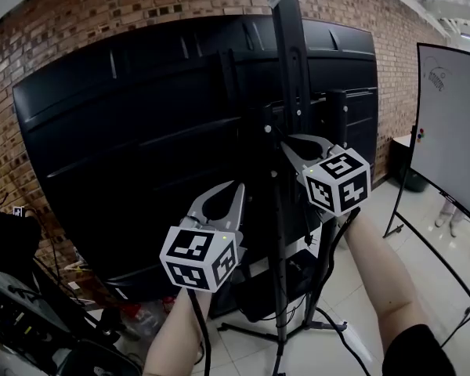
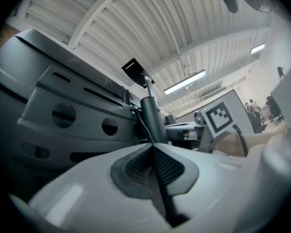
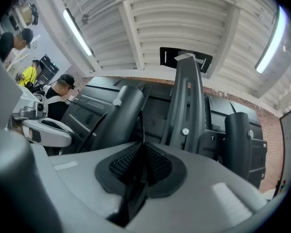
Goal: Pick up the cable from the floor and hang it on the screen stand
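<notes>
Head view: back of big black screen (image 1: 141, 155) fills the left and centre, brick wall (image 1: 102, 22) behind it. Screen stand (image 1: 291, 69) upright runs up the middle. Left gripper (image 1: 233, 190) low and left of the upright, tips near it. Right gripper (image 1: 288, 145) higher, tips just beside the upright on its right side. Thin black cable (image 1: 201, 319) drops from the left gripper along the forearm. Open tiled floor (image 1: 423, 288) to the right; whiteboard (image 1: 450, 155) at the right edge, well apart.

Left gripper view: left gripper (image 2: 153, 147) pads pressed together on the cable (image 2: 162, 188), which runs down through the seam. Stand pole (image 2: 153, 120) right ahead of the tips, screen back (image 2: 63, 115) close on the left. Right gripper's marker cube (image 2: 220, 118) off to the right.

Right gripper view: right gripper (image 3: 141, 147) clamped tight on the cable (image 3: 133, 193), a thin end poking above the pads. Stand upright (image 3: 186, 106) just ahead, black posts either side. Left gripper (image 3: 43, 130) at left edge.
</notes>
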A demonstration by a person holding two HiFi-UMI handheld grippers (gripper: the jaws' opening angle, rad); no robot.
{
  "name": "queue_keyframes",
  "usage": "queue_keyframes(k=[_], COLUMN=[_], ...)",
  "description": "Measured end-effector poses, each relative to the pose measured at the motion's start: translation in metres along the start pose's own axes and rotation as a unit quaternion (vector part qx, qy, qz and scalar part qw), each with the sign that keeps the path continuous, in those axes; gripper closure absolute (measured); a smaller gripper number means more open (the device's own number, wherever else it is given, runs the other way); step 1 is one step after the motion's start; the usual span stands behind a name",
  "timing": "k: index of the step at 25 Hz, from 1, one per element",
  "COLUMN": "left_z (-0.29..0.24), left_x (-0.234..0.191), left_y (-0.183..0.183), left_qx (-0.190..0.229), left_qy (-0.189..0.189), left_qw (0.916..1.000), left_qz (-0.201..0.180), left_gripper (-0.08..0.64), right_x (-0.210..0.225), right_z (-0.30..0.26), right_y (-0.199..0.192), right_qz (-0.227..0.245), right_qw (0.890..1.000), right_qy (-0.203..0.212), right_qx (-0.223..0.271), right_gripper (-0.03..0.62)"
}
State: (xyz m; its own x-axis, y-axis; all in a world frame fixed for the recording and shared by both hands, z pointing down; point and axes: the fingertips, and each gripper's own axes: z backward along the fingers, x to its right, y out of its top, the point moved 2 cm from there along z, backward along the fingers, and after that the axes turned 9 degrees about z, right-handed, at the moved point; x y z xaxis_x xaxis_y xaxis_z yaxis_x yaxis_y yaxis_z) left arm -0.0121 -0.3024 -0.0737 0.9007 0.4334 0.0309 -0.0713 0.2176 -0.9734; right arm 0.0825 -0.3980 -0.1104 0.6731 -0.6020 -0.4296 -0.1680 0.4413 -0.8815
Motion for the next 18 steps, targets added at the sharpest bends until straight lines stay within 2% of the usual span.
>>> queue_keyframes(k=[3, 7, 13, 14, 15, 16, 17, 18], left_z=[0.005, 0.014, 0.024, 0.027, 0.030, 0.034, 0.039, 0.043], left_x=[-0.003, -0.006, -0.013, -0.012, -0.012, -0.010, -0.009, -0.009], left_y=[0.000, -0.004, -0.011, -0.014, -0.018, -0.022, -0.027, -0.030], left_qx=[0.001, 0.005, 0.011, 0.010, 0.009, 0.009, 0.010, 0.011], left_qy=[0.007, 0.015, 0.026, 0.026, 0.027, 0.027, 0.028, 0.029], left_qw=[1.0000, 0.9999, 0.9994, 0.9993, 0.9991, 0.9989, 0.9986, 0.9984], left_qz=[0.005, 0.006, 0.023, 0.026, 0.031, 0.038, 0.044, 0.047], left_gripper=[0.555, 0.555, 0.555, 0.555, 0.555, 0.555, 0.555, 0.555], right_x=[-0.002, -0.002, -0.006, -0.008, -0.011, -0.013, -0.016, -0.018], right_z=[0.002, 0.009, 0.018, 0.020, 0.024, 0.030, 0.038, 0.046], right_y=[0.001, -0.002, -0.021, -0.026, -0.032, -0.039, -0.045, -0.049], right_qz=[-0.011, -0.013, -0.023, -0.025, -0.029, -0.034, -0.037, -0.038], right_qw=[1.000, 0.999, 0.998, 0.998, 0.998, 0.998, 0.997, 0.996], right_qy=[0.003, -0.018, -0.045, -0.046, -0.048, -0.053, -0.062, -0.075], right_qx=[0.012, 0.038, 0.034, 0.028, 0.022, 0.019, 0.021, 0.026], right_gripper=[0.569, 0.568, 0.560, 0.548, 0.507, 0.426, 0.374, 0.371])
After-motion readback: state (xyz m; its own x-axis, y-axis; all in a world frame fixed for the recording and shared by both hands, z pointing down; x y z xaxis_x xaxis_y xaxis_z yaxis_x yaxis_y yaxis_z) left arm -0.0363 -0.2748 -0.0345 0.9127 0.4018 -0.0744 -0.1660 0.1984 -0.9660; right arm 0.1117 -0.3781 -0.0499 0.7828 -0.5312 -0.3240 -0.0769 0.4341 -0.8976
